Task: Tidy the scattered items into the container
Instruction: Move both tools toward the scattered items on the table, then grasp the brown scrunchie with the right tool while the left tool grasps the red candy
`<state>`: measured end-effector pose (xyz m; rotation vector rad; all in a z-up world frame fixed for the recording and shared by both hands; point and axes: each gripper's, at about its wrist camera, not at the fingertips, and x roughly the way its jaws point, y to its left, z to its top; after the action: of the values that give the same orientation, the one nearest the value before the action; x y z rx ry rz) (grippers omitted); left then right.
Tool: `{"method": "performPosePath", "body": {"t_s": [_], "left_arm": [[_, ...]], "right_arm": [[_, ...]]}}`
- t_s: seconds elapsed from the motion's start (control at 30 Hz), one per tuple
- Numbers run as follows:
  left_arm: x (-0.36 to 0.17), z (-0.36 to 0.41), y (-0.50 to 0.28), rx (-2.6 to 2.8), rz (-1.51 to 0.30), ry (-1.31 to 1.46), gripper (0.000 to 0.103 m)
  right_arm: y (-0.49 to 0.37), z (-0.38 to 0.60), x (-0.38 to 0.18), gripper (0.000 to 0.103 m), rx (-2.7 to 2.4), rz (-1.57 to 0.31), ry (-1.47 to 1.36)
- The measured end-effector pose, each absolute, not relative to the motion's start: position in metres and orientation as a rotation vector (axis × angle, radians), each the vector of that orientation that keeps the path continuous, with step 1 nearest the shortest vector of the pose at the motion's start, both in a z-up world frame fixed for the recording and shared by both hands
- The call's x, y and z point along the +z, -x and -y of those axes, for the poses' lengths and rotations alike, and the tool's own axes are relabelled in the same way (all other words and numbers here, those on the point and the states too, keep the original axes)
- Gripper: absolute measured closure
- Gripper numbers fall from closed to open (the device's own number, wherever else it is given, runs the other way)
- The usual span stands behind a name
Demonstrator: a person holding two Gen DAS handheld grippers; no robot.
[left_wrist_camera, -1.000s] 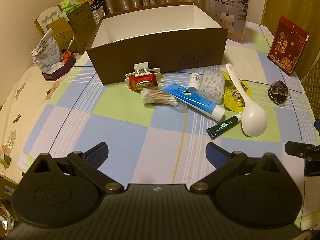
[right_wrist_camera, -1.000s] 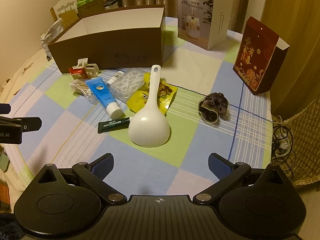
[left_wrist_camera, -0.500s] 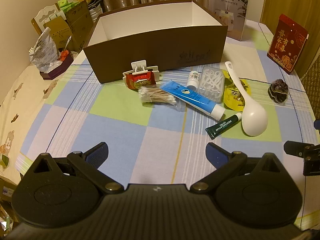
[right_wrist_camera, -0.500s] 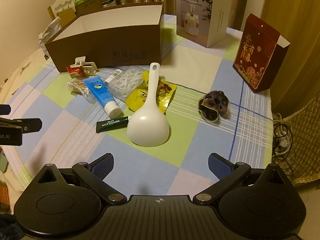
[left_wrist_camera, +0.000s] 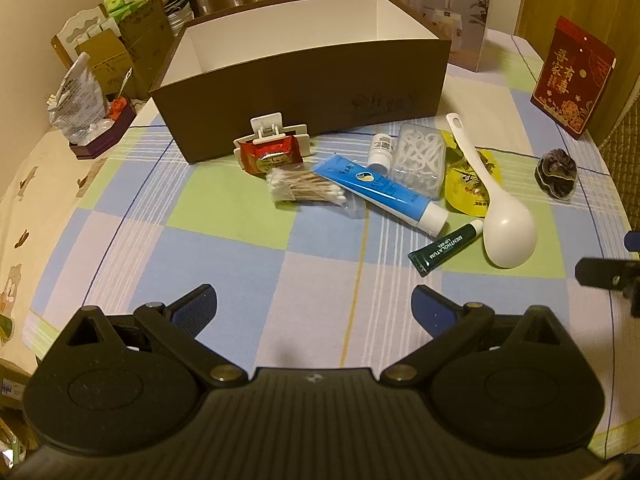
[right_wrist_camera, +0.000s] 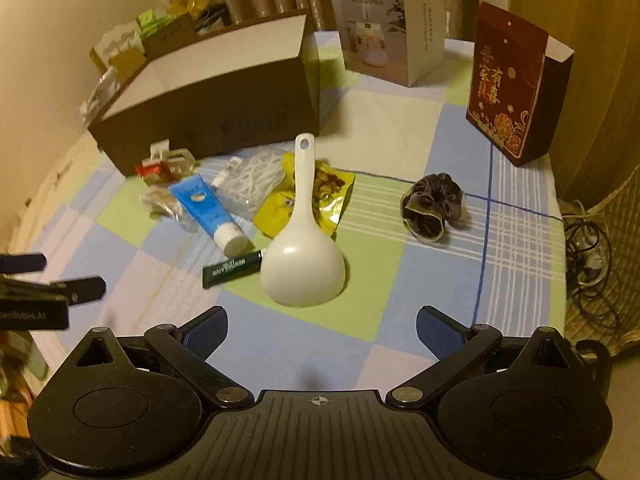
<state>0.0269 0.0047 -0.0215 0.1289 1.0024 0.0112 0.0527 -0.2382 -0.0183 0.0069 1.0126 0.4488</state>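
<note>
Where the checked tablecloth (left_wrist_camera: 224, 264) meets the far half of the table, the brown cardboard box (left_wrist_camera: 304, 92) stands open-topped with its white inside bare, and the scattered items lie in a loose row just in front of its near wall. A white hair claw clip (left_wrist_camera: 272, 132) sits touching a red snack packet (left_wrist_camera: 272, 156), with a bundle of cotton swabs (left_wrist_camera: 304, 190) just beside them. The blue tube (left_wrist_camera: 380, 194) lies slantwise across the swabs' wrapper, a small white bottle (left_wrist_camera: 380, 150) and a clear case of floss picks (left_wrist_camera: 420, 158) behind it. A white rice spoon (right_wrist_camera: 300, 248) rests with its handle across a yellow snack pouch (right_wrist_camera: 324, 196), and a dark green lip gel tube (right_wrist_camera: 232, 268) lies touching the spoon's bowl on the left. Well apart to the right sits a dark scrunchie (right_wrist_camera: 432, 208). Both tools hang above the near edge of the table, holding nothing: the left gripper (left_wrist_camera: 314, 300) has its blue-padded fingers spread wide, and so does the right gripper (right_wrist_camera: 322, 322). Farther back stand a white humidifier carton (right_wrist_camera: 392, 24) and a red gift box (right_wrist_camera: 516, 80).
</note>
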Motion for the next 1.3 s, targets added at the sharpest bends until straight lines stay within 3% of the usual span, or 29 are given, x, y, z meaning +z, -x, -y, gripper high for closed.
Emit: {"method": "performPosePath", "body": {"t_s": [0.53, 0.6, 0.8, 0.83, 0.87, 0.9, 1.3], "left_arm": [[-0.034, -0.010, -0.057, -0.065, -1.011, -0.137, 0.001], [-0.036, -0.009, -0.062, -0.079, -1.010, -0.145, 0.002], [-0.040, -0.010, -0.078, -0.113, -1.003, -0.157, 0.003], [-0.041, -0.010, -0.082, -0.114, -1.003, -0.160, 0.004], [-0.042, -0.011, -0.085, -0.114, -1.002, -0.164, 0.004], [-0.043, -0.012, -0.089, -0.113, -1.002, -0.165, 0.005], [-0.054, -0.026, -0.131, -0.110, -0.993, -0.170, 0.005]], "right_arm": [[-0.076, 0.245, -0.036, 0.000, 0.453, -0.997, -0.020], [-0.081, 0.246, -0.039, 0.018, 0.449, -0.997, -0.016], [-0.105, 0.256, -0.045, 0.021, 0.385, -0.956, -0.011], [-0.109, 0.258, -0.046, 0.025, 0.375, -0.947, -0.005], [-0.113, 0.260, -0.046, 0.035, 0.370, -0.939, -0.008], [-0.119, 0.262, -0.047, 0.037, 0.364, -0.937, -0.018], [-0.166, 0.267, -0.063, 0.037, 0.311, -0.910, 0.043]]}}
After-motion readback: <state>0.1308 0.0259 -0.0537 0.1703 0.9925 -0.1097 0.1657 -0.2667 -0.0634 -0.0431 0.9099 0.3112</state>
